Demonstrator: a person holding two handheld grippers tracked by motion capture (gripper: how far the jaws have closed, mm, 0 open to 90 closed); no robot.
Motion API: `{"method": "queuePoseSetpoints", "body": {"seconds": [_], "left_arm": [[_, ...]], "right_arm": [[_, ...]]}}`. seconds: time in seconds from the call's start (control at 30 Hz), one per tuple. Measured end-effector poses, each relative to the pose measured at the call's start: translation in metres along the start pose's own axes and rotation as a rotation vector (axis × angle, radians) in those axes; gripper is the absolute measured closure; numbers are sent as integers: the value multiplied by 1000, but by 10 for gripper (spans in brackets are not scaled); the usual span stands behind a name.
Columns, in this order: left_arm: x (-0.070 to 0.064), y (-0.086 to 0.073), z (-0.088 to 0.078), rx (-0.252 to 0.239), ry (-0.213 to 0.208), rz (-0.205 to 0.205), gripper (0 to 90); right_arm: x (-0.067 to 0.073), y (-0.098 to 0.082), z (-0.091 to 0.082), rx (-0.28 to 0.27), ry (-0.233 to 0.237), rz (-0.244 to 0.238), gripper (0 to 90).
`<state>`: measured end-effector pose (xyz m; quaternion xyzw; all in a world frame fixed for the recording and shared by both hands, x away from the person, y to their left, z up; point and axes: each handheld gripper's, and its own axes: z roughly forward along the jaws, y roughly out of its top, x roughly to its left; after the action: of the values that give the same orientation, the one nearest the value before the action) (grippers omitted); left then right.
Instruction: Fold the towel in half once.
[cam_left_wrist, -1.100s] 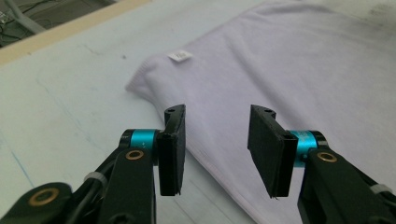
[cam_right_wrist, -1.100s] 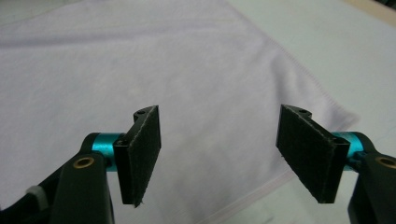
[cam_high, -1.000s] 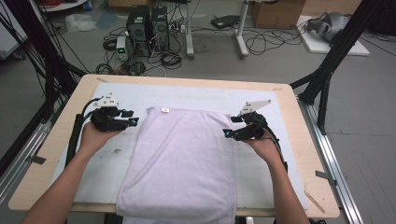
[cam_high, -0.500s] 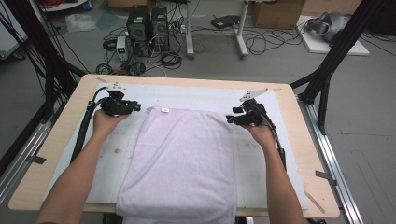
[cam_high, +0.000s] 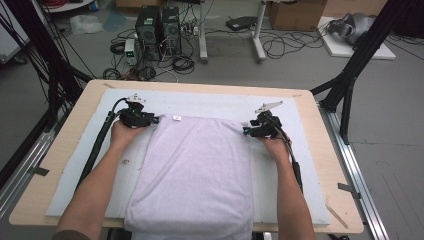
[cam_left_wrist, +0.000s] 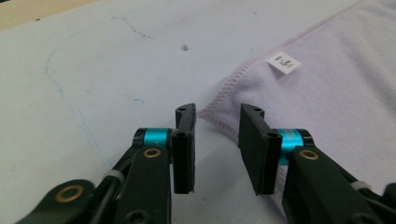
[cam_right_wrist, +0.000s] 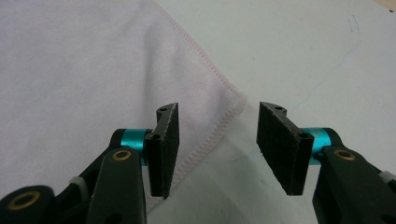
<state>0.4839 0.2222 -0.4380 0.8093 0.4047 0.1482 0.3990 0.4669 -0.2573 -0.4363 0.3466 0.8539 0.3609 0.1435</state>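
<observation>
A pale lilac towel (cam_high: 195, 170) lies flat on the white mat, its near end hanging over the table's front edge. A small white label (cam_high: 176, 118) sits near its far left corner. My left gripper (cam_high: 154, 120) is low at that corner. In the left gripper view its jaws (cam_left_wrist: 217, 114) have just been opening; the towel's (cam_left_wrist: 327, 93) stitched corner lies between them, untouched. My right gripper (cam_high: 246, 131) is at the far right corner. In the right gripper view its jaws (cam_right_wrist: 217, 112) have just been closing and stand apart, with the towel's (cam_right_wrist: 93, 60) corner between them.
The white mat (cam_high: 210, 102) covers most of the wooden table (cam_high: 70, 145), with bare mat on both sides of the towel. Black cables trail from each gripper along the forearms. Computers, wires and boxes stand on the floor beyond the table's far edge.
Both hands have sunk toward the mat. The left gripper has slid in to the towel's far left corner. The right gripper has settled at the far right corner.
</observation>
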Motion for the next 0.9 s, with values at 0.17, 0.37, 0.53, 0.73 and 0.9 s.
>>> {"method": "queuePoseSetpoints", "body": {"seconds": [0.17, 0.37, 0.53, 0.73, 0.9], "left_arm": [[1, 2, 9, 37, 14, -49, 532], [-12, 8, 17, 42, 24, 22, 719], [-13, 11, 15, 55, 18, 38, 896], [-9, 16, 1, 24, 30, 48, 898], [-8, 22, -16, -9, 30, 64, 898]], "right_arm": [[2, 1, 10, 6, -12, 17, 514], [6, 4, 12, 11, 19, -1, 704], [10, 4, 12, 8, 47, -29, 859], [9, 8, 5, -26, 38, -20, 866], [8, 12, -9, -59, 27, -22, 865]]}}
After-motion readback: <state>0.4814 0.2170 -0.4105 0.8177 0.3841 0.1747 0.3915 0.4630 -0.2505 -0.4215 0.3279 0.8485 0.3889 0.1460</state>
